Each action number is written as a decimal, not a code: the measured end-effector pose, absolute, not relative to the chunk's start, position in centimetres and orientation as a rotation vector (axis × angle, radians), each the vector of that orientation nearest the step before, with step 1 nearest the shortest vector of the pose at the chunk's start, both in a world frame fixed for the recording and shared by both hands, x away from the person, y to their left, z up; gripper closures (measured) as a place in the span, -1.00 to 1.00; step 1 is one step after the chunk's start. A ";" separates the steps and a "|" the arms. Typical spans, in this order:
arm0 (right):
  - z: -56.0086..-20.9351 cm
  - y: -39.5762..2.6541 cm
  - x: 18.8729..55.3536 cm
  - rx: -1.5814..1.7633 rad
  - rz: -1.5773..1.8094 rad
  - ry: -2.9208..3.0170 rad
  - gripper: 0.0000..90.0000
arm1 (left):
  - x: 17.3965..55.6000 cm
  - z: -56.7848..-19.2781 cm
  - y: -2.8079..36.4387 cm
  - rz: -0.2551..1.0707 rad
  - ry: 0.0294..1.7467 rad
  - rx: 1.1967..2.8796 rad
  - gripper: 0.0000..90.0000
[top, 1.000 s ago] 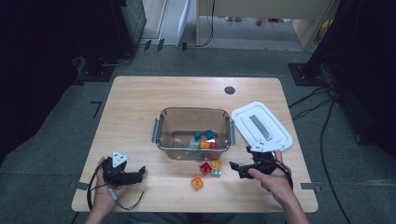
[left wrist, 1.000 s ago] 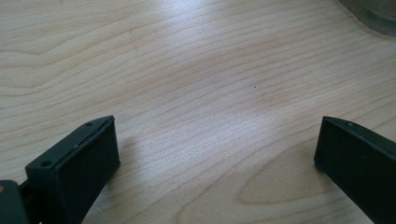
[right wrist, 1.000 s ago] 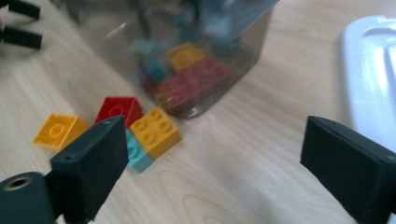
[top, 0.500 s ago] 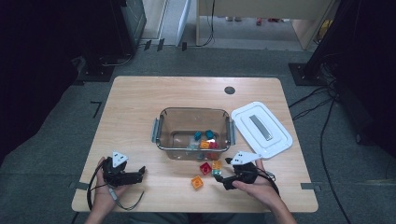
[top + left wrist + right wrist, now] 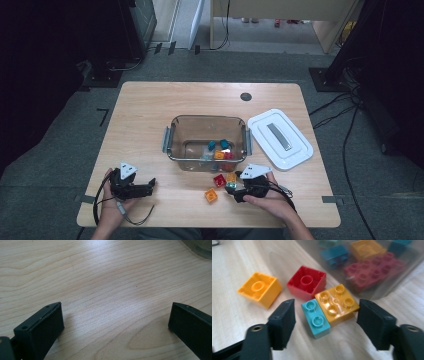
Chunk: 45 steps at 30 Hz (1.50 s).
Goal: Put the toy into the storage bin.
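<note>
Several toy bricks lie loose in front of a clear bin (image 5: 172,145). My right gripper (image 5: 325,315) is low over the table, its jaws on either side of a teal brick (image 5: 315,319) and a studs-up orange brick (image 5: 336,302) lying side by side. The jaws have just been closing, but a gap still shows at each pad. A red brick (image 5: 307,285) and another orange brick (image 5: 260,288) lie hollow side up just beyond. In the high view the right gripper (image 5: 231,190) is at the front right. My left gripper (image 5: 150,186) rests at the front left, open over bare wood (image 5: 110,290).
The bin holds several more bricks (image 5: 220,150). Its white lid (image 5: 280,137) lies flat to the bin's right. A small dark round hole (image 5: 245,96) sits in the tabletop behind the bin. Cables trail from both grippers near the front edge.
My right gripper moved left and down from beside the lid to the loose bricks in front of the bin, and its jaws narrowed. The left gripper stayed still.
</note>
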State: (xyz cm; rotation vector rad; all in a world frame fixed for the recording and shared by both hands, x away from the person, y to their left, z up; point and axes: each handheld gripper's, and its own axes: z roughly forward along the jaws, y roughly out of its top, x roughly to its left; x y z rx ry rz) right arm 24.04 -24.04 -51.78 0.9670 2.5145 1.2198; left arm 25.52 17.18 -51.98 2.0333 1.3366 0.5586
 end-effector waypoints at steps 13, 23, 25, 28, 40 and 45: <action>-52.0 -22.9 23.5 0.862 1.157 2.522 -0.32 | 25.5 -52.0 17.2 0.558 1.337 2.033 -1.00; -51.9 -23.5 23.2 0.907 1.112 2.475 -0.03 | 25.5 -52.0 17.2 0.558 1.337 2.033 -1.00; -51.9 -24.2 22.9 0.922 1.107 2.467 -0.03 | 25.5 -52.0 17.2 0.558 1.337 2.033 -1.00; -51.9 -25.4 22.5 0.937 1.102 2.459 -0.03 | 25.5 -52.0 17.2 0.558 1.337 2.033 -1.00; -51.9 -28.2 20.1 1.006 1.092 2.439 0.06 | 25.5 -52.0 17.2 0.558 1.336 2.033 -1.00; -52.0 -27.9 19.9 0.993 1.127 2.441 0.41 | 25.5 -52.0 17.2 0.559 1.337 2.033 -1.00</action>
